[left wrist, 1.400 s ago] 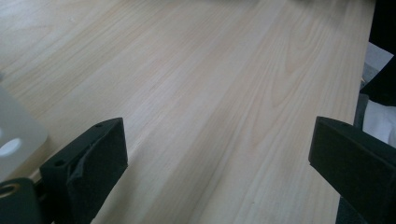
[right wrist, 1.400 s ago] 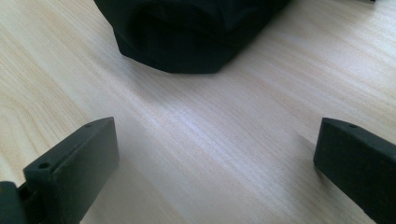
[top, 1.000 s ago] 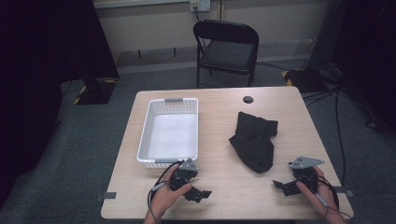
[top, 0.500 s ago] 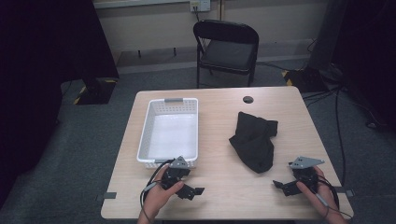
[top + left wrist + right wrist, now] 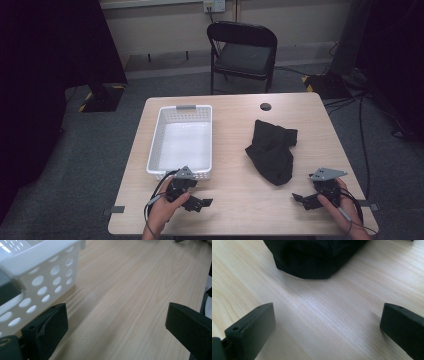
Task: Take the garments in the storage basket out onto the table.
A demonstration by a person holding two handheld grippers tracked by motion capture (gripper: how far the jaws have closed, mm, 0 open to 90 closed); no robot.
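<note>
While crumpled and ungripped, right of centre on table (image 5: 235, 200): cloth (image 5: 271, 150), well apart from basket (image 5: 154, 145) at left. Nearest to cloth, just beyond its near end: right gripper (image 5: 300, 199), jaws wide, nothing between them, cloth edge straight ahead (image 5: 312, 257); unmoved over the last second. At near left, beside basket's near wall (image 5: 50, 272): left gripper (image 5: 202, 202), jaws likewise wide and empty, drawn slightly left and nearer since a second ago. Judged a settling-in before the first reach; grasp of cloth not yet begun, basket empty. Beyond far edge: chair (image 5: 243, 55).
</note>
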